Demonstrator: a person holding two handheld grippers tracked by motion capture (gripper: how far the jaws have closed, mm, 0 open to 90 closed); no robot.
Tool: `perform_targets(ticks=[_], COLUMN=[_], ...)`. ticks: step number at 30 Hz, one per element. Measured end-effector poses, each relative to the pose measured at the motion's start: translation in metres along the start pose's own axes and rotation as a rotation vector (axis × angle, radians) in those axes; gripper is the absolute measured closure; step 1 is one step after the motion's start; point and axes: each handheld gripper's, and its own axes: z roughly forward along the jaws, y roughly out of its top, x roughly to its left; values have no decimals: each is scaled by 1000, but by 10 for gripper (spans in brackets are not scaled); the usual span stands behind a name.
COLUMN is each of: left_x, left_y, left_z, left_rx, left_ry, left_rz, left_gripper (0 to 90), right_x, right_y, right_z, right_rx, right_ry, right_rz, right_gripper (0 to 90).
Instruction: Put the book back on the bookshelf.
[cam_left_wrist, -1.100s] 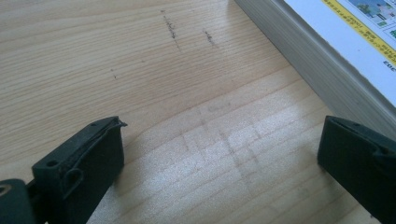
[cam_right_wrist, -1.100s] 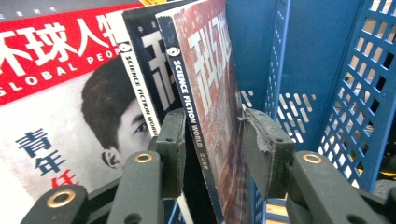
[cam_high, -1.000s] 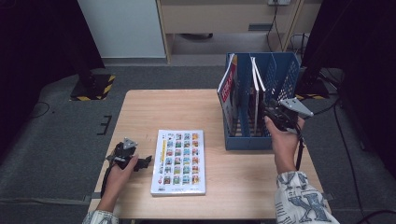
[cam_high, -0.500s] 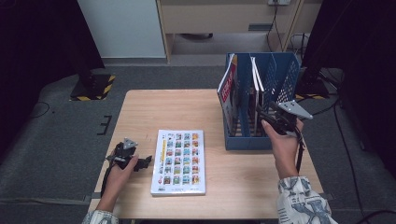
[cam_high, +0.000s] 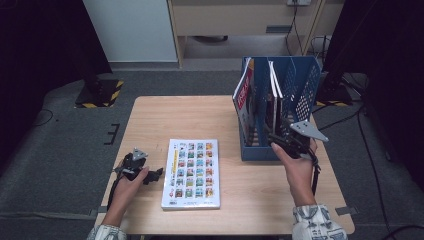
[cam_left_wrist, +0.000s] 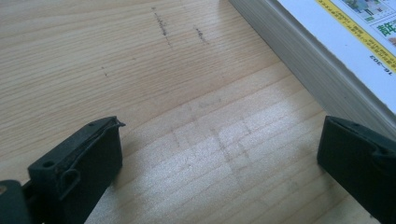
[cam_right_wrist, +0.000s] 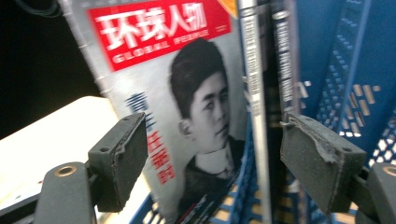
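Note:
A blue file rack (cam_high: 300, 85) stands at the right of the wooden table (cam_high: 150, 115). A magazine with a red title band (cam_high: 243, 95) leans in its left slot, and thinner books (cam_high: 274, 85) stand upright beside it. My right gripper (cam_high: 281, 142) hovers at the rack's near end. In the right gripper view its jaws (cam_right_wrist: 215, 154) have just been opening and stand open, with the magazine (cam_right_wrist: 187, 116) and the rack wall (cam_right_wrist: 355, 93) beyond them, untouched. A thick book with a picture-grid cover (cam_high: 191, 172) lies flat. My left gripper (cam_high: 156, 174) rests open beside it, with bare wood between the jaws (cam_left_wrist: 219, 158) and the book's page edge (cam_left_wrist: 299, 60) close by.
A person's forearms come in from the bottom. The rack reaches almost to the table's right edge. Dark floor, a cabinet (cam_high: 240, 20) and a yellow-black striped stand base (cam_high: 100, 92) lie beyond the far side.
The right gripper has drawn back from the rack's slots toward the near side, and its jaws have spread. The left gripper and the flat book have stayed put.

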Motion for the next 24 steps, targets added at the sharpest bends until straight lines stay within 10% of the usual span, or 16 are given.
perform_targets(ticks=[12, 24], left_x=[1, -9], left_y=[0, 10], left_z=[-1, -20], left_rx=[-3, -53], left_ry=[-6, -42], left_rz=[-6, -35], left_gripper=[5, 96], right_x=[30, 83], right_y=[-23, -44], right_z=[-3, 6], right_rx=[61, 138], right_ry=[69, 164], right_rz=[-21, -155], right_gripper=[189, 251])
